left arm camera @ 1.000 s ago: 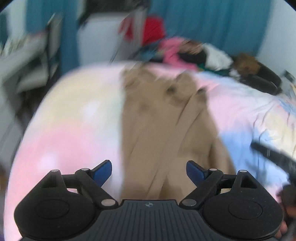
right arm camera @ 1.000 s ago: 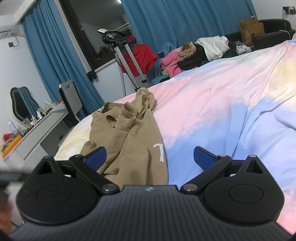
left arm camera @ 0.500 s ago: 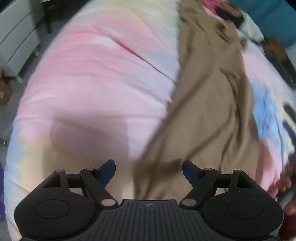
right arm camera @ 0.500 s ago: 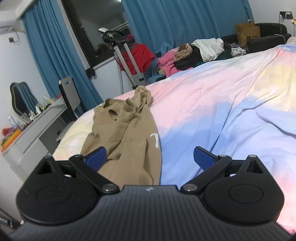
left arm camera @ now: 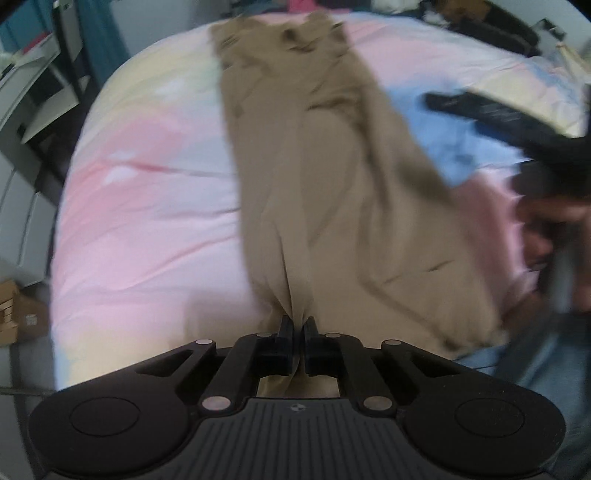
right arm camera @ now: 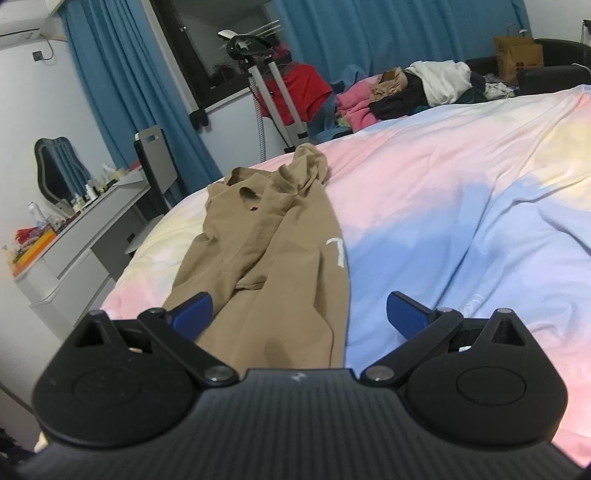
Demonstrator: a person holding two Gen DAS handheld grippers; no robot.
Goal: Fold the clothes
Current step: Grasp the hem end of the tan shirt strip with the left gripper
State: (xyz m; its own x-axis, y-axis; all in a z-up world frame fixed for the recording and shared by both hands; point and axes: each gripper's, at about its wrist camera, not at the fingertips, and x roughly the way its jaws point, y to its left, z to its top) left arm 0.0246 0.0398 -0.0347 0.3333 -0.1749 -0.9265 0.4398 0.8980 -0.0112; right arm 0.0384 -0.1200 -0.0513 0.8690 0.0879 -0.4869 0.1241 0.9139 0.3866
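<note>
A tan garment (left arm camera: pixel 325 177) lies stretched lengthwise on the pastel bed cover (left arm camera: pixel 147 206). My left gripper (left arm camera: pixel 298 328) is shut on the near hem of that garment, and the cloth bunches into a pleat between its pads. In the right wrist view the same tan garment (right arm camera: pixel 266 254) runs away from me, a white mark on its right edge. My right gripper (right arm camera: pixel 299 315) stands open just above the garment's near end, its blue pads (right arm camera: pixel 194 314) wide apart and holding nothing. The right gripper also shows blurred at the left view's right side, in a hand (left arm camera: pixel 546 229).
A pile of mixed clothes (right arm camera: pixel 417 92) lies at the far end of the bed. A grey dresser (right arm camera: pixel 77 236) with bottles, a chair (right arm camera: pixel 155 166) and a clothes steamer stand (right arm camera: pixel 273 88) are left of the bed. Blue curtains (right arm camera: pixel 388 33) hang behind.
My left gripper went from wide open to shut on the garment's near hem and swung over it. The right gripper stayed open and shifted slightly.
</note>
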